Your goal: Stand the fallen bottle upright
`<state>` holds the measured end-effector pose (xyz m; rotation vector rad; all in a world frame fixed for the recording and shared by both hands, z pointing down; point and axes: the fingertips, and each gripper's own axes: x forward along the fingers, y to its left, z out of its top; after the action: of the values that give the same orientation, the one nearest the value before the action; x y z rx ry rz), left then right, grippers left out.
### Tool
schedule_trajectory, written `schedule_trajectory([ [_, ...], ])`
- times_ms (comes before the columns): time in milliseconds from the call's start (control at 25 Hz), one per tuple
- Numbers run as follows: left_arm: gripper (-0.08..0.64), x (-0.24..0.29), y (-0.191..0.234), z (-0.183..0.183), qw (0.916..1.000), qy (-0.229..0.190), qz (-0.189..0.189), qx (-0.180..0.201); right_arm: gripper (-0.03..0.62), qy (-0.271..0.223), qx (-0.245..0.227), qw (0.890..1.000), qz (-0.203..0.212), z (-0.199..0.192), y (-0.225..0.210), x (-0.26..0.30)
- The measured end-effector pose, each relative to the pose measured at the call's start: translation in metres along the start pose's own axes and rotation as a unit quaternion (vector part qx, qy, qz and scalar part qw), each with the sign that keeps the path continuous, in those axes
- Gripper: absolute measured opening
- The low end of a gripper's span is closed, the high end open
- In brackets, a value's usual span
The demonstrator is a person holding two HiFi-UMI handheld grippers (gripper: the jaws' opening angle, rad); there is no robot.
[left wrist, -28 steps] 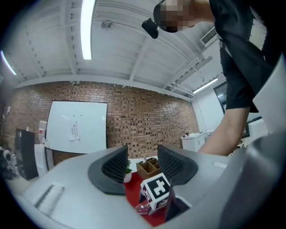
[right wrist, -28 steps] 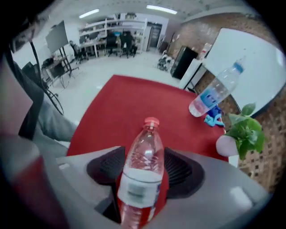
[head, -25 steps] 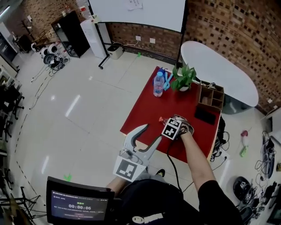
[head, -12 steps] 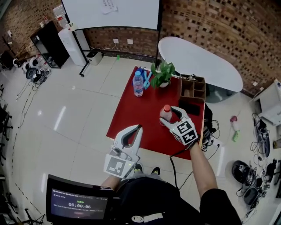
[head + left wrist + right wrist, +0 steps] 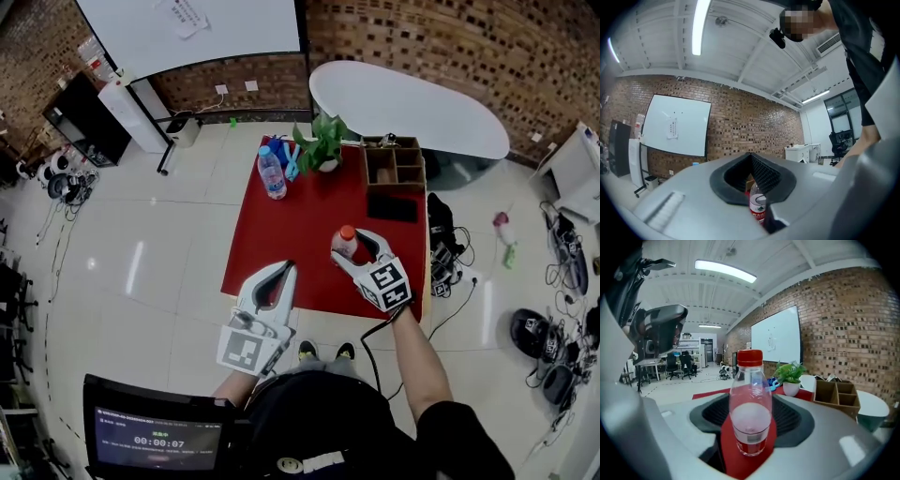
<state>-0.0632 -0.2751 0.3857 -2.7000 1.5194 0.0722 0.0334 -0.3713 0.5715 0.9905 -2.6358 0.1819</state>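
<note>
right gripper (image 5: 352,245) pinching the red-capped bottle (image 5: 750,404) upright, fill level only visible in its own view, head view shows left gripper (image 5: 285,268) just snapped closed, empty, by the red table (image 5: 300,225)

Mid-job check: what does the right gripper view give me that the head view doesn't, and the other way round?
Only the right gripper view: the bottle seen side-on, upright, red cap on top, roughly half full, with office desks and chairs far behind it. Only the head view: the left claw, jaws together and empty, near the table's front edge, and the timer screen at the bottom. Both: the right claw closed on the bottle, the red table, the plant and the wooden organiser.
</note>
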Motion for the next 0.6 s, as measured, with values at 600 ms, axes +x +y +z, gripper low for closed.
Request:
schedule_trajectory([
  [600, 0.003, -0.004, 0.001, 0.003, 0.9997, -0.015, -0.007, -0.018, 0.291, -0.112, 0.022, 0.993, 0.021, 0.103, 0.013, -0.070],
])
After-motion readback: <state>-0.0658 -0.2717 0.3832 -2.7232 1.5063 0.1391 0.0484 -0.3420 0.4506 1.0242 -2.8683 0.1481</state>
